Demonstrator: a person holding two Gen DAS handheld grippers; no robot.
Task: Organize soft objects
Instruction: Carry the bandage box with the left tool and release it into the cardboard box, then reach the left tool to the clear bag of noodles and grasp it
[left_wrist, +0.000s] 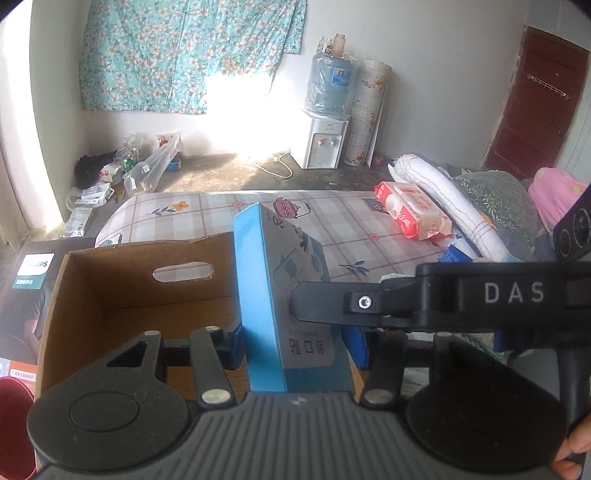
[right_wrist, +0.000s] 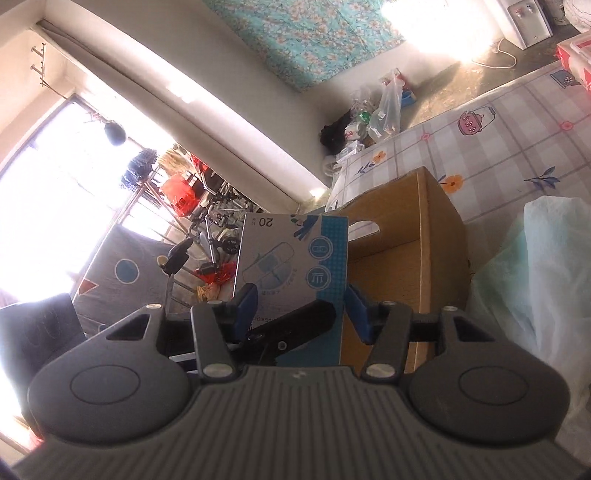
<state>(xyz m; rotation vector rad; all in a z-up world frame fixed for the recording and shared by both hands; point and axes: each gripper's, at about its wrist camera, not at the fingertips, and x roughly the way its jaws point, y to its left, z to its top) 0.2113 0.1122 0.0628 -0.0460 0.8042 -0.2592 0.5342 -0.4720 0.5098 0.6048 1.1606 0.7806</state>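
A blue-and-grey printed box (left_wrist: 291, 280) stands on end just over the right side of an open brown carton (left_wrist: 110, 295). My left gripper (left_wrist: 295, 343) is shut on its lower part, one pad on each broad face. In from the right comes a finger (left_wrist: 321, 302) of my right gripper, lying flat on the grey face. In the right wrist view the same box (right_wrist: 291, 254) sits between the blue pads of my right gripper (right_wrist: 303, 312), shut on it. The carton (right_wrist: 406, 266) lies behind the box and looks empty inside.
A red-and-white tissue pack (left_wrist: 413, 210) lies on the bed's patterned sheet (left_wrist: 207, 214), beside folded bedding (left_wrist: 465, 210). A white plastic bag (right_wrist: 535, 280) rests right of the carton. A dark printed box (left_wrist: 26, 295) and a red container (left_wrist: 11, 417) are at the left.
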